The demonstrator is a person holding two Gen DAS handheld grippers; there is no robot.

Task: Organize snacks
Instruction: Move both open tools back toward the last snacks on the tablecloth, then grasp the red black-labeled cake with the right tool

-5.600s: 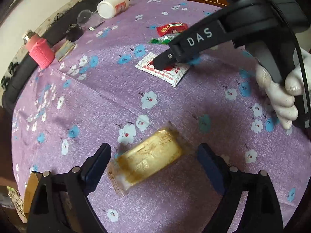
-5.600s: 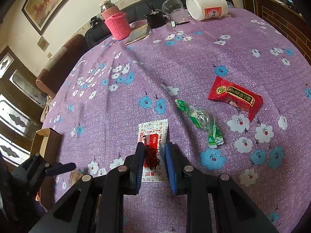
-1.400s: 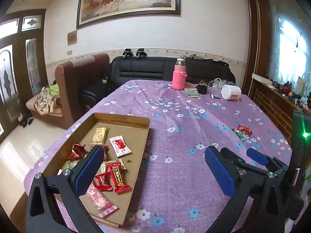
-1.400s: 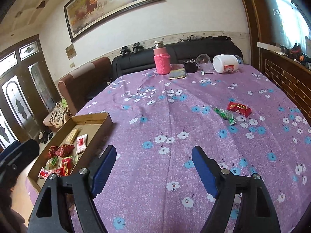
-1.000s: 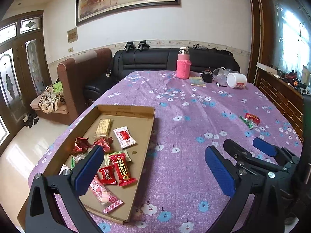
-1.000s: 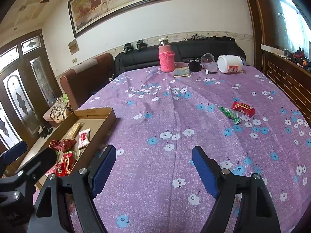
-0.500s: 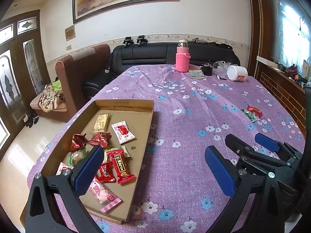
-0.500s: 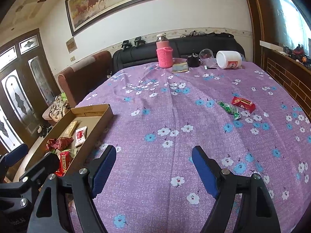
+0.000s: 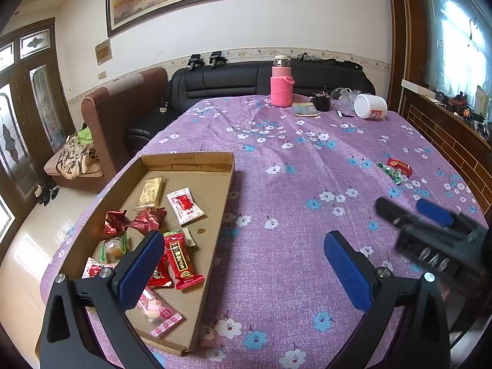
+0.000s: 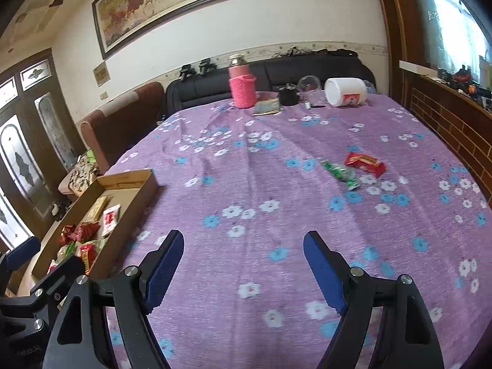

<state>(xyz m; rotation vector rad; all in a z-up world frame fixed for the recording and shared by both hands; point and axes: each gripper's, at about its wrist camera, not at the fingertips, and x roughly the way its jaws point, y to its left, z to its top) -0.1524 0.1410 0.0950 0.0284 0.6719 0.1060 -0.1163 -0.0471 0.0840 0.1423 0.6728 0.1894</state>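
A shallow cardboard box (image 9: 227,184) lies at the table's left edge and holds several wrapped snacks, among them a gold bar (image 9: 150,191) and a white-and-red packet (image 9: 185,206). It also shows in the right wrist view (image 10: 144,195). A red packet (image 9: 399,166) and a green wrapper (image 9: 392,174) lie on the purple flowered cloth at the far right, also in the right wrist view: red packet (image 10: 365,163), green wrapper (image 10: 341,174). My left gripper (image 9: 244,264) is open and empty above the box's right edge. My right gripper (image 10: 243,261) is open and empty over bare cloth.
At the table's far end stand a pink-sleeved bottle (image 9: 281,84), a small book (image 9: 305,110), a dark cup (image 9: 321,102) and a white jar on its side (image 9: 370,106). A black sofa (image 9: 233,83) and brown armchair (image 9: 120,113) stand beyond. A brick wall (image 10: 446,129) runs along the right.
Earlier the left gripper stood around the gold bar and the right was shut on the white-and-red packet; both snacks now lie in the box. Both grippers have drawn back and shifted slightly.
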